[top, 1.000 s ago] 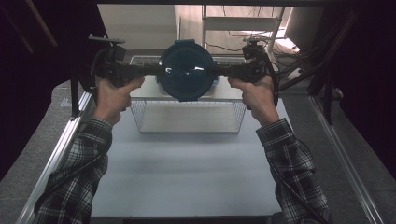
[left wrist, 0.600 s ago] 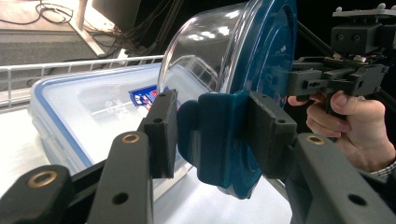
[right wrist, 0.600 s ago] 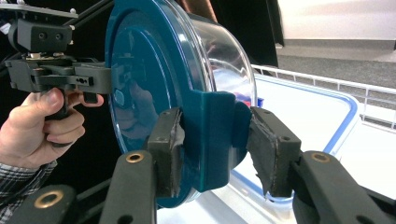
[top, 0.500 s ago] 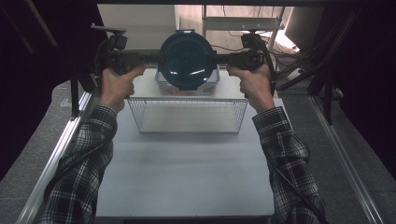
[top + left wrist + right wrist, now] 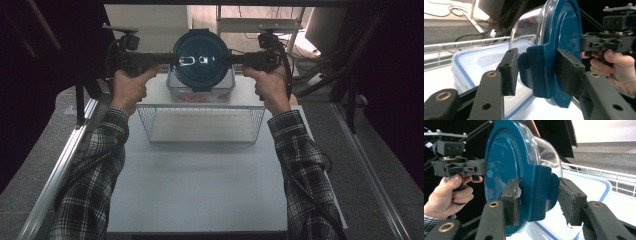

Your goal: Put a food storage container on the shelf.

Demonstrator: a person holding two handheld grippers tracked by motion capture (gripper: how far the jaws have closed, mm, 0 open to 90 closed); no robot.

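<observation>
Left gripper (image 5: 167, 59) and right gripper (image 5: 234, 59), jaws about half spread, each clamping one blue latch tab on opposite sides of a round glass container with a blue lid (image 5: 201, 59), held in the air between them, lid toward the high camera. In the left gripper view the pads grip the left tab (image 5: 539, 71); in the right gripper view, the right tab (image 5: 541, 192). The jaws have just been opening slightly, tabs between them. Beneath the container: a rectangular blue-rimmed box (image 5: 200, 92); nearer the person, a wire basket (image 5: 200, 124). Compared with a second earlier, the container has moved farther from the person, from over the basket's far rim to above the box
</observation>
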